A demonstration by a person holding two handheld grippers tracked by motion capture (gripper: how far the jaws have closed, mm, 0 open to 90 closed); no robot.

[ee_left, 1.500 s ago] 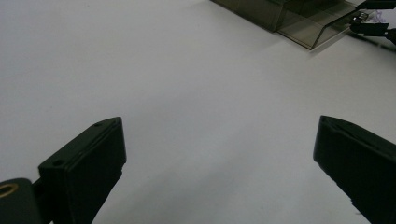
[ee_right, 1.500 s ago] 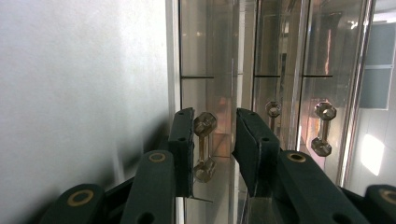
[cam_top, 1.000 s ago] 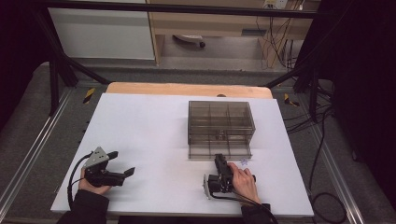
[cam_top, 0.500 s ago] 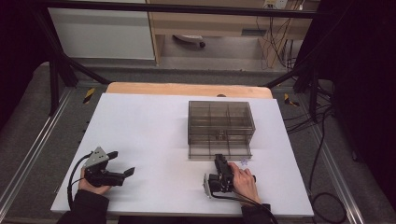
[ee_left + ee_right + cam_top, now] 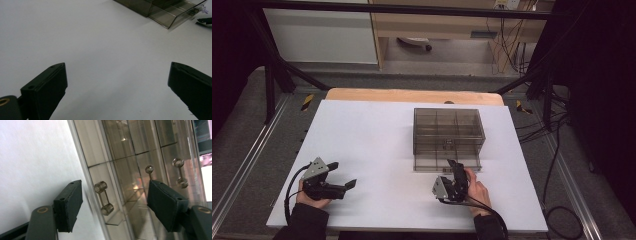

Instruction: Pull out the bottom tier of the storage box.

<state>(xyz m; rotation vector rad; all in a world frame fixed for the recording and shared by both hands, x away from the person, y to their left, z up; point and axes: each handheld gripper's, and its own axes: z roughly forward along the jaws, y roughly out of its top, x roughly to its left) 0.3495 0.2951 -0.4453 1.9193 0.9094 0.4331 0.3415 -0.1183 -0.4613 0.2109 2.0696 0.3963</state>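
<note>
A smoky clear drawer box (image 5: 449, 131) stands right of the table's middle, its bottom drawer (image 5: 447, 164) pulled out toward me. My right gripper (image 5: 455, 166) points at that drawer's front. In the right gripper view its jaws (image 5: 115, 205) have just been opening and stand apart on either side of the small clear handle (image 5: 103, 198), with neither pad touching it. My left gripper (image 5: 342, 174) rests low at the front left with its jaws wide apart (image 5: 117, 82) over bare white table.
The white table top (image 5: 377, 135) has free room between the two hands and left of the box. The box's corner (image 5: 160, 10) lies far off in the left gripper view. A wooden edge (image 5: 412, 95) runs along the back, with dark frame rails and cables around the table.
The right gripper's jaws stand slightly wider at the drawer front than before. Both hands and the box have kept their places.
</note>
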